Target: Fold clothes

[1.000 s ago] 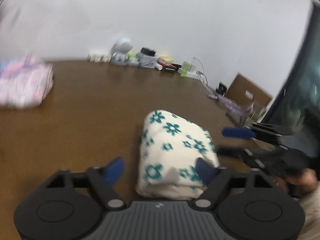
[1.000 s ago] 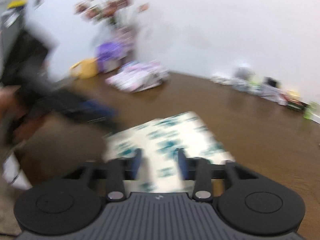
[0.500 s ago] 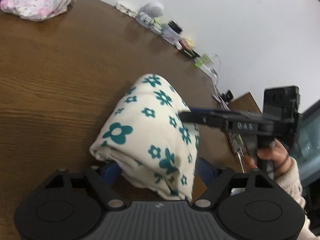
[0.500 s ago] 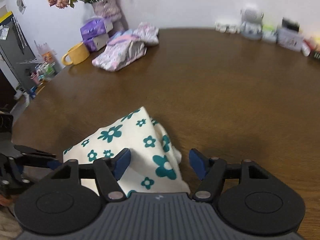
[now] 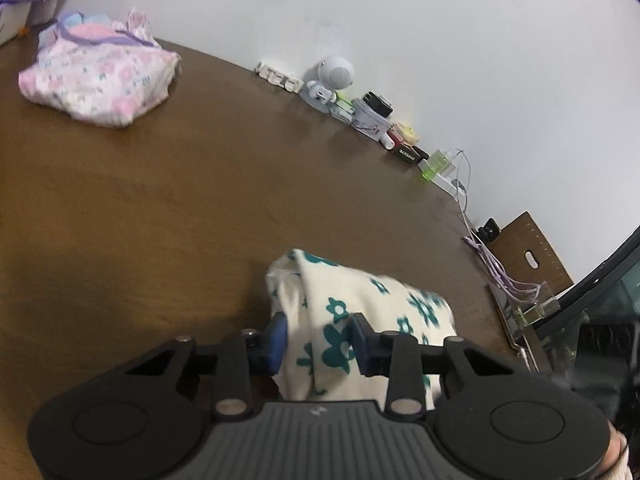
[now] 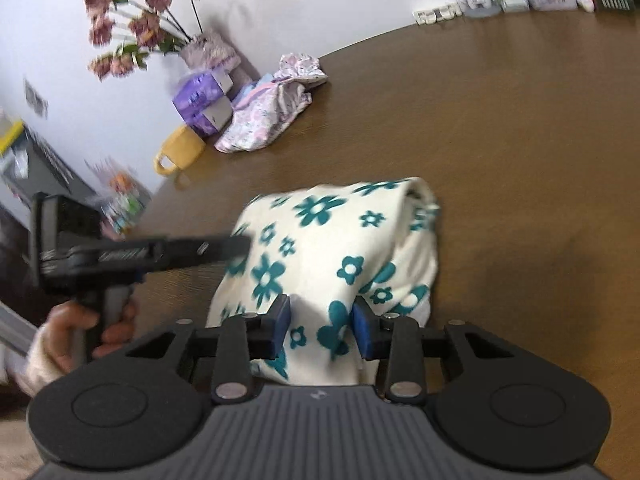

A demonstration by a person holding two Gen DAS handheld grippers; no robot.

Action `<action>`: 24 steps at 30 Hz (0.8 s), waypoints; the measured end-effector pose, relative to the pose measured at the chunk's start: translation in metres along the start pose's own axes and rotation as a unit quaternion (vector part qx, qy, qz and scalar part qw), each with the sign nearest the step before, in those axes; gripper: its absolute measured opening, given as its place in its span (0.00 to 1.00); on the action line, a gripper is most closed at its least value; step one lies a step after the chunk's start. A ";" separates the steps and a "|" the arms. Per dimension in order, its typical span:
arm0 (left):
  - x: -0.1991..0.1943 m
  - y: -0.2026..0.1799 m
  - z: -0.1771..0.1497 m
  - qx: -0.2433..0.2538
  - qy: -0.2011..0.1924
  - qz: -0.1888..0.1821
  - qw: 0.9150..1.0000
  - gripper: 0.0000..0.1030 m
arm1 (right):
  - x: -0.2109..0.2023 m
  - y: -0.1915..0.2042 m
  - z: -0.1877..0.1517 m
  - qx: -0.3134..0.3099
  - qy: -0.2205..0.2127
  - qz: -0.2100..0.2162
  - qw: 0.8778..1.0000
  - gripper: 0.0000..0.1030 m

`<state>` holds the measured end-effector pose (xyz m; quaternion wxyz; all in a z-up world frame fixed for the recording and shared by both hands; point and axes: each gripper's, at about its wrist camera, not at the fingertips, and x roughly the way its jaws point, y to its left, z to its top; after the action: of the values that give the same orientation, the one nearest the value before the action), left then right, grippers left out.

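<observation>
A folded cream garment with teal flowers (image 5: pixel 360 312) (image 6: pixel 332 240) lies on the brown wooden table (image 5: pixel 160 208) near its front edge. My left gripper (image 5: pixel 320 340) is shut on its near edge, blue pads pressing the cloth. My right gripper (image 6: pixel 322 326) is shut on the opposite edge of the same garment. In the right wrist view the left gripper (image 6: pixel 236 246) reaches in from the left, its tip at the garment's side, held by a hand (image 6: pixel 80 320).
A folded pink floral garment (image 5: pixel 100 76) (image 6: pixel 268 116) lies at the far side. A yellow mug (image 6: pixel 180 152), purple tissue packs (image 6: pixel 204 100) and flowers (image 6: pixel 132 28) stand near it. Small items and a white speaker (image 5: pixel 332 76) line the wall. Cables (image 5: pixel 500 276) lie at the table's right edge.
Both grippers have closed from open onto the flowered garment. Both views have swung round the garment.
</observation>
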<state>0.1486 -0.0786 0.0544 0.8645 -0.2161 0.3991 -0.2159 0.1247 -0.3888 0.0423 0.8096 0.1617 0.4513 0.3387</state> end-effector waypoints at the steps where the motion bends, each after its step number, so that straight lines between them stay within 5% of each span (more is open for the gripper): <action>1: -0.001 0.003 0.002 0.005 0.001 0.000 1.000 0.27 | 0.003 0.004 -0.005 0.005 -0.005 0.005 1.000 0.33; 5: -0.009 0.012 0.002 0.002 0.009 -0.015 1.000 0.28 | 0.003 0.016 -0.015 0.004 -0.028 -0.003 1.000 0.34; 7: -0.015 0.018 0.000 -0.008 0.008 -0.034 0.999 0.44 | -0.007 0.016 -0.017 0.013 -0.048 -0.008 0.999 0.42; 12: -0.017 0.025 -0.002 -0.007 0.015 -0.060 0.998 0.47 | -0.033 0.010 -0.014 0.027 -0.122 -0.054 0.991 0.61; 17: 0.000 0.034 0.000 -0.031 0.027 -0.072 0.997 0.48 | -0.010 -0.002 -0.003 0.054 -0.112 -0.050 0.991 0.69; 24: 0.011 0.033 0.000 -0.019 0.044 -0.097 0.994 0.47 | 0.026 -0.018 -0.003 0.098 -0.080 -0.006 0.992 0.62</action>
<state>0.1615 -0.0580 0.0297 0.8171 -0.2605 0.4176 -0.3001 0.1392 -0.3833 0.0147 0.8255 0.2646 0.4168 0.2736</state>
